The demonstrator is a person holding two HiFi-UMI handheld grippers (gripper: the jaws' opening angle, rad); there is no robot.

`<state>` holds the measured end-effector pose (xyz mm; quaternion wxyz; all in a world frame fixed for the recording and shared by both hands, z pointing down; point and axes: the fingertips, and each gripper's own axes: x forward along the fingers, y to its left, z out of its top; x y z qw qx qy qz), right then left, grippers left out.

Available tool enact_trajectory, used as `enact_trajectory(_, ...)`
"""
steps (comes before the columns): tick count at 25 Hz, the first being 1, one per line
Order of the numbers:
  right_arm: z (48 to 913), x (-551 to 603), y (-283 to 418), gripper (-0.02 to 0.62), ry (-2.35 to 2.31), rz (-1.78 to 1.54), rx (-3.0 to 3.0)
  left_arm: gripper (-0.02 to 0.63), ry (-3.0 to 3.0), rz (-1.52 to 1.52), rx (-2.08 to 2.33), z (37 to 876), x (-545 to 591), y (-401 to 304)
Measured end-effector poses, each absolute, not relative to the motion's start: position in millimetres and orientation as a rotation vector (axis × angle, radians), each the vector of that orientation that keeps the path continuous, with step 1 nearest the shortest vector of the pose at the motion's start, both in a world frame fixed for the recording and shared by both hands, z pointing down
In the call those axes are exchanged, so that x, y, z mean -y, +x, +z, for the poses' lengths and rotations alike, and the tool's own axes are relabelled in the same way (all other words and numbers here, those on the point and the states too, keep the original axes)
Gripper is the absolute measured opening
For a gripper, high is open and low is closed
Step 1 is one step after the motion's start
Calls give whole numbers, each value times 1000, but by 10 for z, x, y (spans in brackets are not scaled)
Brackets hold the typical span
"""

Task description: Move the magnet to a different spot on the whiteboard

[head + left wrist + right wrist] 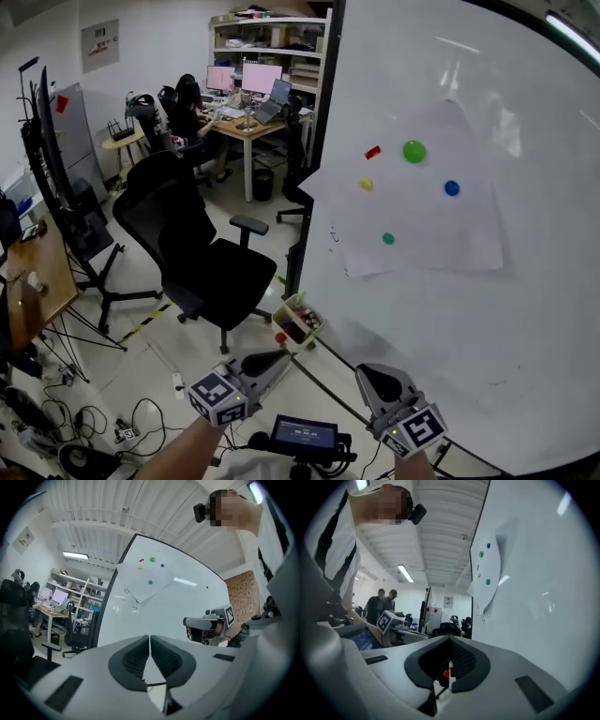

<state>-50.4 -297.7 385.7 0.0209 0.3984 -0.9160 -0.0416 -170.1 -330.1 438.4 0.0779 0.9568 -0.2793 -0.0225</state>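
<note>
Head view: whiteboard point(525, 328) over the right half of the frame, with a paper point(441, 234) on it in the upper middle. On the paper, five magnets: green magnet point(414, 151) at top, red magnet point(372, 152) just left of it, yellow magnet point(366, 184) below the red one, blue magnet point(452, 187) at right, teal magnet point(388, 238) lowest. All well apart from both grippers.

At the bottom of the frame, left gripper point(277, 357) and right gripper point(373, 375) side by side, low before the board, touching nothing. In the left gripper view, fingers point(136, 656) closed together, nothing between them. In the right gripper view, fingers point(461, 658) pressed together too, and empty.

Under the board, in the lower middle, a tray point(319, 325) with markers. In the left half, a black chair point(202, 253) on the floor. Farther back, at top, a table point(246, 127) with monitors and a seated person.
</note>
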Motion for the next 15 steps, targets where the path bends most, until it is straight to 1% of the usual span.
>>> enact_trajectory(8,3738,3298,-762,11,1260,-367,2506,35,2855,-127,689,4542,3533,-1880)
enact_trajectory(15,3474,3579,-912,11,1220,-708,2169,35,2830,-159,608,4672,3616,-2065)
